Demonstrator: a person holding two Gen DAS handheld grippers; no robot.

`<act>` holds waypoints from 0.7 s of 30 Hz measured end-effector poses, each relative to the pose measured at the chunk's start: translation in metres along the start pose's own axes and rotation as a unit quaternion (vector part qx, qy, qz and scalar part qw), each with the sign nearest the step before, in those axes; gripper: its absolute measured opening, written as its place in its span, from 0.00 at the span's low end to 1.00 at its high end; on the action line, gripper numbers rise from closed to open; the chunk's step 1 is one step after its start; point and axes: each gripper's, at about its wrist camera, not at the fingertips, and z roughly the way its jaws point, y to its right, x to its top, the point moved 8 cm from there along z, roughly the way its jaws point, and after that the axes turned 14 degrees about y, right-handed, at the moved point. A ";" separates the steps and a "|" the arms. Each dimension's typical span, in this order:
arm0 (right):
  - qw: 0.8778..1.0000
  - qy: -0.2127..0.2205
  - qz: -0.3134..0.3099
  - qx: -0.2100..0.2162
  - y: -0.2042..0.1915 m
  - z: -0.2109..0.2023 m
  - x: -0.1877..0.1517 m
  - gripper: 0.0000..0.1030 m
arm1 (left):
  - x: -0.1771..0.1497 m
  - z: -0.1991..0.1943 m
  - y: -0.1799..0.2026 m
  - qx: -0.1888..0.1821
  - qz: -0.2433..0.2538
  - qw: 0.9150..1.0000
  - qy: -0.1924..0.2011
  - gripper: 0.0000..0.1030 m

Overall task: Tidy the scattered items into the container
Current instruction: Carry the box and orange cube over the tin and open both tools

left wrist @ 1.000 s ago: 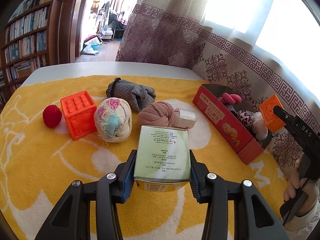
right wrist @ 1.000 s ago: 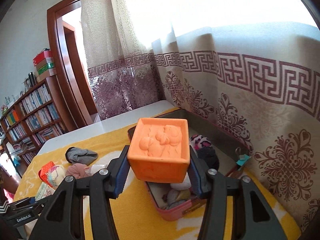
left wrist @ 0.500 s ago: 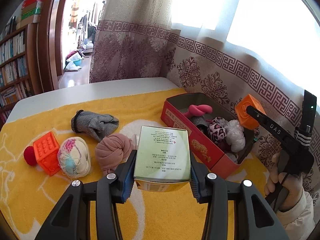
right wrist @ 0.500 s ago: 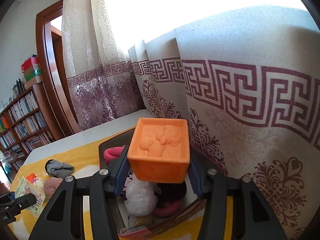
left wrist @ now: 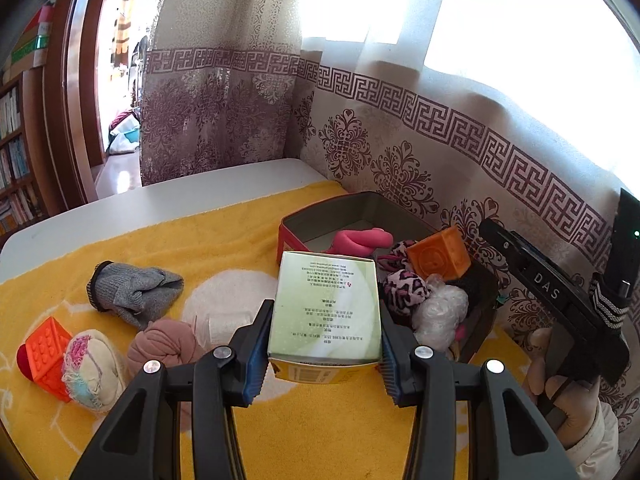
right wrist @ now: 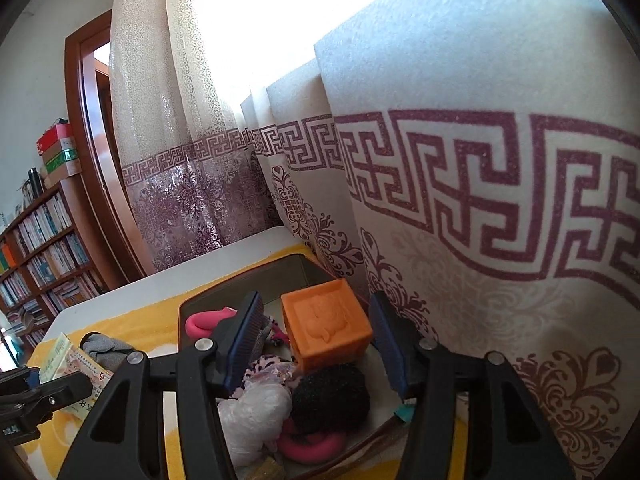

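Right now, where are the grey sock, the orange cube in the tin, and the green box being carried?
grey sock (left wrist: 134, 290), left wrist view, middle of the knit body.
orange cube (right wrist: 326, 330), right wrist view, embossed top face.
green box (left wrist: 326, 306), left wrist view, printed top face, between the left gripper (left wrist: 322, 354) pads.

Around your counter — the room's fixtures
A patterned curtain (left wrist: 400, 128) hangs beside the counter (left wrist: 160, 200); a bookshelf (right wrist: 44, 240) and wooden doorframe (left wrist: 76, 120) stand beyond — bright window (left wrist: 520, 20) above.
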 end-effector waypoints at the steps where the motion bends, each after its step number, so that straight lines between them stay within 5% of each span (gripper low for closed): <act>1: 1.000 0.008 -0.001 -0.003 0.001 -0.003 0.003 0.58 | 0.002 0.006 0.003 -0.005 0.000 1.000 -0.002 0.46; 16: 0.997 0.073 -0.003 -0.040 0.013 -0.023 0.024 0.58 | 0.015 0.083 0.061 -0.068 0.007 0.997 -0.022 0.48; 19: 0.997 0.068 -0.006 -0.038 0.012 -0.021 0.021 0.58 | 0.014 0.091 0.062 -0.075 -0.014 0.997 -0.033 0.70; 21: 0.997 0.065 -0.008 -0.037 0.010 -0.020 0.019 0.58 | 0.017 0.088 0.060 -0.075 -0.018 0.997 -0.024 0.70</act>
